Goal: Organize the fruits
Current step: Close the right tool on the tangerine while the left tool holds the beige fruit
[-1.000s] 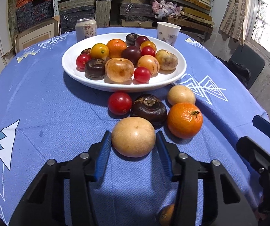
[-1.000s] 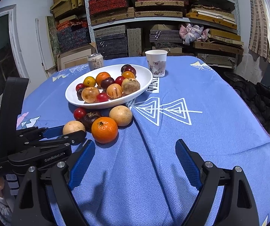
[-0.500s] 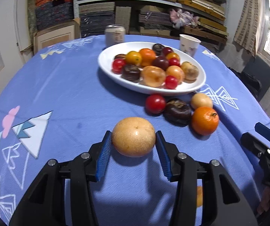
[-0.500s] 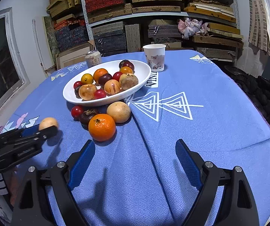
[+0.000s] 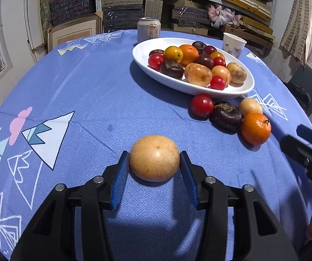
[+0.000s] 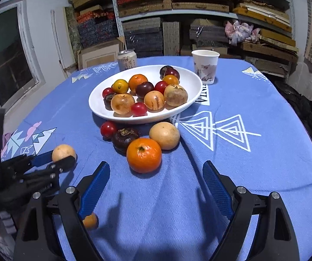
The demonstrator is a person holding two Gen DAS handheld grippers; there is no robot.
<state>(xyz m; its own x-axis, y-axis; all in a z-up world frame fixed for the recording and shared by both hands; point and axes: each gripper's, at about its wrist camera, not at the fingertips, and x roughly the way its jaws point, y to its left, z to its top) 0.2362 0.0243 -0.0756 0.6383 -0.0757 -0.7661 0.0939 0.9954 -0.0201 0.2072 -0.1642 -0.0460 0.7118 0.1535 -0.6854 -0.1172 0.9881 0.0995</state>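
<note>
Left gripper (image 5: 155, 169) nearest: jaws closed partway on a tan round fruit (image 5: 154, 158), blue pads pressing both its sides, over the blue patterned cloth (image 5: 95, 100) of the bench. Whether the fruit rests on the cloth or hangs just above it, cannot tell.

Right gripper (image 6: 153, 187): jaws wide apart, nothing between them; a small orange fruit (image 6: 90, 221) lies on the cloth by its left finger.

Just ahead of the right gripper, a loose cluster on the cloth: tangerine (image 6: 144, 155), dark wrinkled fruit (image 6: 124, 139), another tan fruit (image 6: 164, 135), red tomato (image 6: 108, 129), all close together, beside the plate.

Beyond, white oval plate (image 6: 190, 80) heaped with mixed fruit.

Farthest: drink can (image 6: 127, 60) and paper cup (image 6: 205, 66) behind the plate, then shelves of stacked boxes (image 6: 173, 2).
</note>
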